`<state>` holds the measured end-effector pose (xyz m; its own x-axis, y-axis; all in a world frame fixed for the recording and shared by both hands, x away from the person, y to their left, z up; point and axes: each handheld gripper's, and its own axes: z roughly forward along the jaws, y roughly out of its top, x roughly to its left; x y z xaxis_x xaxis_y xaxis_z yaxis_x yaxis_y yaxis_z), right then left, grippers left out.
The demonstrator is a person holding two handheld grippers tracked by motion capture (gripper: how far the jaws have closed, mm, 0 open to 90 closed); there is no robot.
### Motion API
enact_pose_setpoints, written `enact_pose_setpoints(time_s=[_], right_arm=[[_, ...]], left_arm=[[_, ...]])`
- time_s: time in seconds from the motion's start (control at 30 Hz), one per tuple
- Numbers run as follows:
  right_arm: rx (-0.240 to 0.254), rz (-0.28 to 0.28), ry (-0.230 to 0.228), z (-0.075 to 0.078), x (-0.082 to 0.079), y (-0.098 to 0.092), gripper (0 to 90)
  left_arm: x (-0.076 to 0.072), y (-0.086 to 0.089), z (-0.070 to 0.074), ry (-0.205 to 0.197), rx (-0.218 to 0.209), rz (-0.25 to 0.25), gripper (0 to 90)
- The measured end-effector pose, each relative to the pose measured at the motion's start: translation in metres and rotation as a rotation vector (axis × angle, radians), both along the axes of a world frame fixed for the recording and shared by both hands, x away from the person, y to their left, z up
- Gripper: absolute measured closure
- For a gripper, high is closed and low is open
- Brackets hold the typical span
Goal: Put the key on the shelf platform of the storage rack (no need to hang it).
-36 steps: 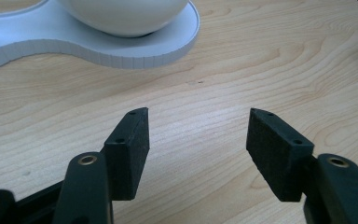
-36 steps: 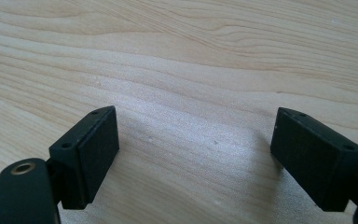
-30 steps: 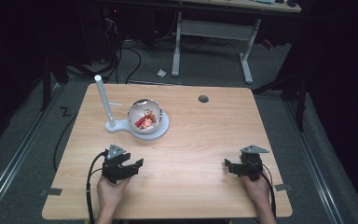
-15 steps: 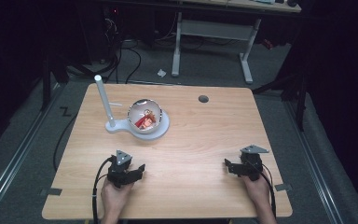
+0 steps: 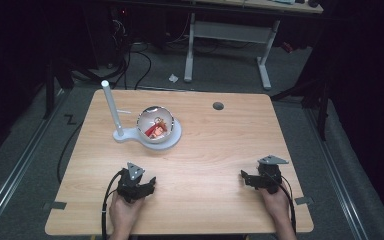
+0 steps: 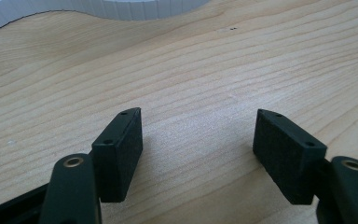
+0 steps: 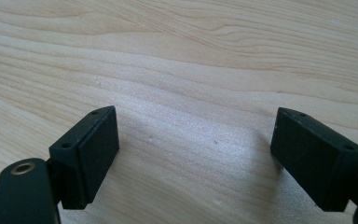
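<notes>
On the wooden table (image 5: 205,150) stands a white base (image 5: 172,137) with an upright white post (image 5: 111,107) and a clear globe (image 5: 155,124) that has a red and gold figure inside. My left gripper (image 5: 147,184) rests low at the front left, held by a hand; its jaws have just been opening and stand open with nothing between them (image 6: 198,144). The white base's edge (image 6: 121,7) lies ahead of it. My right gripper (image 5: 245,178) sits at the front right, open over bare wood (image 7: 196,149).
A round cable hole (image 5: 218,105) lies near the table's back edge. A cable (image 5: 107,200) trails from the left gripper over the front edge. Behind the table stand desk legs (image 5: 265,65) and floor cables (image 5: 130,60).
The left hand and its gripper have come back toward the front edge and lower onto the table. The right gripper has kept still.
</notes>
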<state>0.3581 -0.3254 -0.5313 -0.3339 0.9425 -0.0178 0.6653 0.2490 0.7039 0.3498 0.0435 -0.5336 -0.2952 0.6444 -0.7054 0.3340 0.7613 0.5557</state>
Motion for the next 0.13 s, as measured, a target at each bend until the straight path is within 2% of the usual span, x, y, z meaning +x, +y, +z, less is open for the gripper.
enact_pose_setpoints(time_s=[0.13], right_arm=[[-0.001, 0.0, 0.001, 0.0001, 0.0, 0.0, 15.1]], left_arm=[[0.0, 0.0002, 0.0, 0.0, 0.0, -0.002, 33.0]])
